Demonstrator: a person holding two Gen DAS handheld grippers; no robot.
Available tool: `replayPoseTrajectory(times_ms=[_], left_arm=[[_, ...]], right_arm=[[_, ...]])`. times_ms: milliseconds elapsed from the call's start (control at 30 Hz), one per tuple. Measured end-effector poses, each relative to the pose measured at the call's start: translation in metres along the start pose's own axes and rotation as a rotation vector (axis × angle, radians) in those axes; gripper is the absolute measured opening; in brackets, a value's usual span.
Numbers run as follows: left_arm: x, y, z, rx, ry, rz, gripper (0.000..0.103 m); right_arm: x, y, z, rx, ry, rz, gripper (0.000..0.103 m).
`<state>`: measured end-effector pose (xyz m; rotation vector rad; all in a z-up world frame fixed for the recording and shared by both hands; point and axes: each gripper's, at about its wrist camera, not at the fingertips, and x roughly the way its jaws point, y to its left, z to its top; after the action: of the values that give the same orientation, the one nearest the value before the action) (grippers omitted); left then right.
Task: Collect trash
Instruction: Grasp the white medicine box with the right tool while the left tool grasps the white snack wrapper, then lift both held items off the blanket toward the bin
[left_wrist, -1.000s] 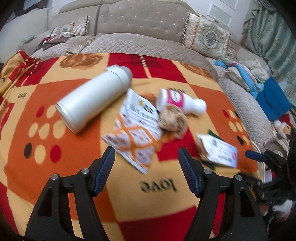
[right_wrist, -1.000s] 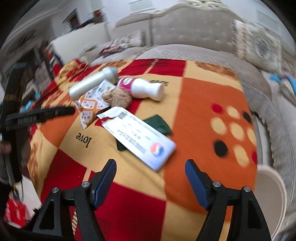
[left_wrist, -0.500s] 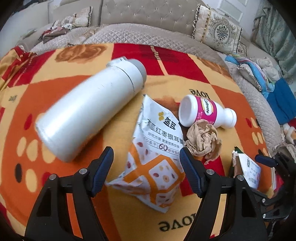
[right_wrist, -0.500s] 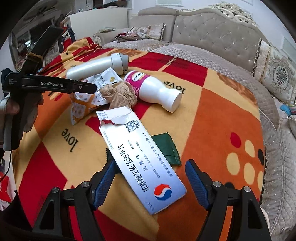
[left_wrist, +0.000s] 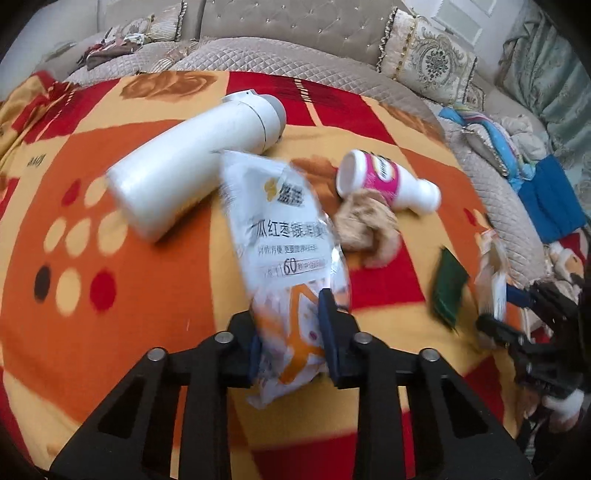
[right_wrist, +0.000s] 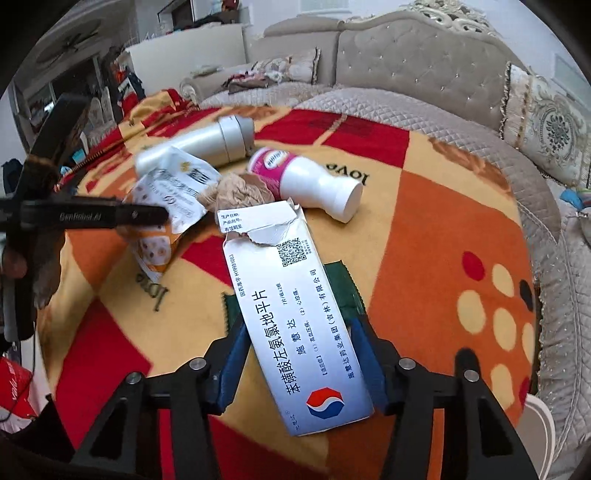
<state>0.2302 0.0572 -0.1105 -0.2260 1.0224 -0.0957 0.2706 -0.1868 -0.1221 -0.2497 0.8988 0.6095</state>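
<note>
Two bottles (left_wrist: 192, 166) (left_wrist: 388, 182), two wrappers (left_wrist: 291, 254) (left_wrist: 448, 286), one box (right_wrist: 295, 325), one paper wad (left_wrist: 367, 227).

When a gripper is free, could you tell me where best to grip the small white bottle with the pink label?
Probably across the small white bottle with the pink label at its labelled body, from above: it lies on its side on the blanket, crumpled brown paper against its base.
</note>
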Motion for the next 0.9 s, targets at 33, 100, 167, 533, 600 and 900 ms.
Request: replayPoseTrajectory(times_ms=[33, 100, 167, 533, 600, 900], left_arm=[[-0.009, 0.001, -0.009, -0.003, 0.000, -0.011, 0.022], [-0.022, 0.001, -0.022, -0.010, 0.000, -0.034, 0.021], [-0.031, 0.002, -0.029, -0.025, 0.005, -0.056, 0.018], [-0.079, -0.016, -0.071, -0.020, 0.088, -0.240, 0.015], [-0.084, -0.022, -0.079, -0.003, 0.113, -0.260, 0.015], [-0.057, -0.029, -0.105, -0.019, 0.161, -0.182, 0.037]], right_arm=[[-0.008, 0.001, -0.002, 0.009, 0.002, 0.004, 0.053], [-0.020, 0.002, -0.009, 0.040, 0.019, 0.024, 0.053], [-0.032, 0.004, -0.019, 0.070, 0.027, 0.053, 0.053], [-0.058, 0.026, -0.063, 0.101, 0.084, 0.094, 0.053], [-0.060, 0.027, -0.069, 0.109, 0.097, 0.104, 0.053], [-0.041, 0.036, -0.080, 0.143, 0.133, 0.054, 0.053]])
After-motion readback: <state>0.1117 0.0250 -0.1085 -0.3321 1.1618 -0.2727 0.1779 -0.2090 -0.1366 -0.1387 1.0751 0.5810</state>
